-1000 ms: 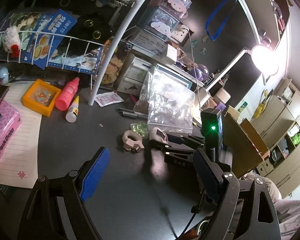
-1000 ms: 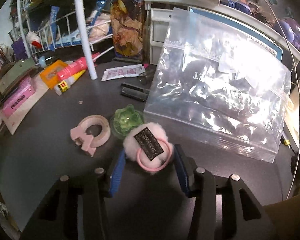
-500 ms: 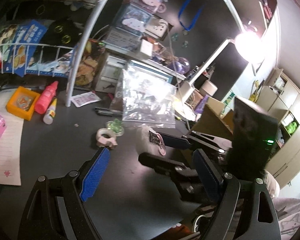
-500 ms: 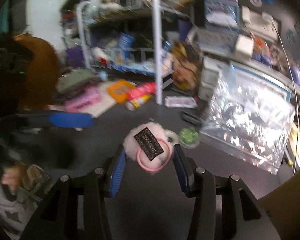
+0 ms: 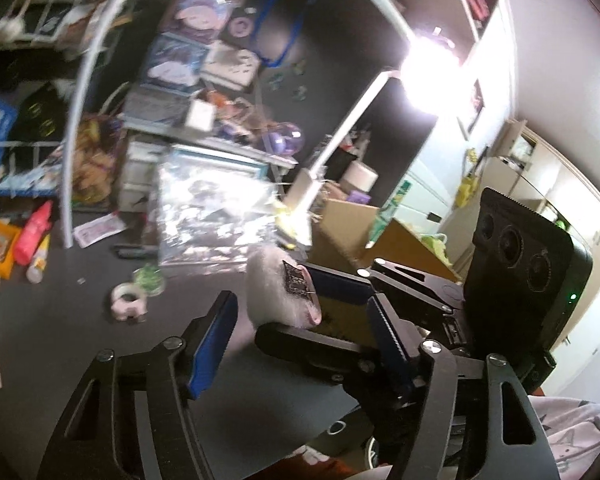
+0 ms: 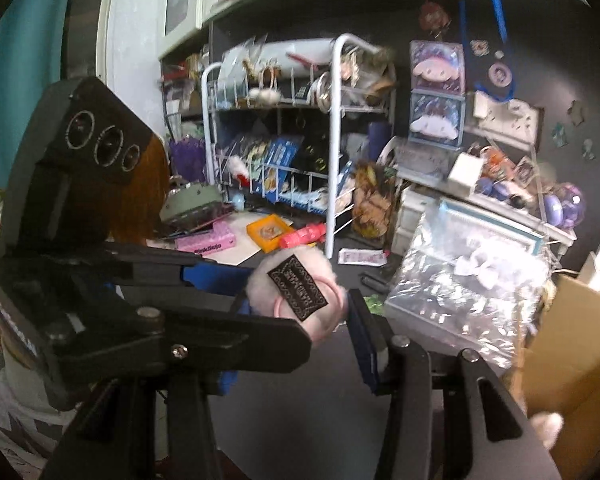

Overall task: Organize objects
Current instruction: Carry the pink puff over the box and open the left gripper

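Puff (image 6: pixel 298 294) is pinched in the right gripper (image 6: pixel 300 312), both blue pads squeezed against its sides, black label and pink ring facing the camera. It's held up off the desk (image 5: pixel 80 344), right between the left gripper's (image 5: pixel 300 320) fingers, which are spread wide with nothing in them. Clear bag (image 5: pixel 212 216) sits behind, tape roll (image 5: pixel 126 302) and green thing (image 5: pixel 150 278) off to the side on the desk

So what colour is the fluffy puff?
Pale pink puff with a black label, clearest in the right wrist view.
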Demonstrator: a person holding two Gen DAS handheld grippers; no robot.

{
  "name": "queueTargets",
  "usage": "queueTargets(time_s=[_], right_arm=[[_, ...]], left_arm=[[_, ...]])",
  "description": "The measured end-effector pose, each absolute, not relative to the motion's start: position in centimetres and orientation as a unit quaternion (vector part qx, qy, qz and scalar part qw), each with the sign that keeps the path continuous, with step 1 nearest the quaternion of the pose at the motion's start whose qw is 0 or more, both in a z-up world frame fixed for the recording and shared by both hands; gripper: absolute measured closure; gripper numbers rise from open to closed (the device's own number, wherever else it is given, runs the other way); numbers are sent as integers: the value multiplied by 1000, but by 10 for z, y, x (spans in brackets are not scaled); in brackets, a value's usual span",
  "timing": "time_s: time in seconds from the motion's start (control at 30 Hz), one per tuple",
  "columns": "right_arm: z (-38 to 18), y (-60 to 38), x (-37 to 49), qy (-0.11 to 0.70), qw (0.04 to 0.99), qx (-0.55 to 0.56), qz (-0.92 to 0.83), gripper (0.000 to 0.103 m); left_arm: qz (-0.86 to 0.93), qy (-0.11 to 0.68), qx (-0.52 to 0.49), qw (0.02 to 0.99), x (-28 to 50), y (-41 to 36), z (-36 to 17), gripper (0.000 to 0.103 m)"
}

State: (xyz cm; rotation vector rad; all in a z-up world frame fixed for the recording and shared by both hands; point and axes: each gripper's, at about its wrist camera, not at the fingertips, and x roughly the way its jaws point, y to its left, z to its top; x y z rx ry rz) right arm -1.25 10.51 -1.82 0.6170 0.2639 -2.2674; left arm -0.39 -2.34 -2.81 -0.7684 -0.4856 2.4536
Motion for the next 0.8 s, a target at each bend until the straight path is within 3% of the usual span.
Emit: queueTargets(time_s=[0.27,0.8], right_arm=[[2,157,-1,86,348,213,-909,59],[1,264,-16,47,273,218,-936,59]], left_arm=[[900,-137,-284,302,-19,35,-3,47],[875,-85,-321,353,-70,137,1,48]])
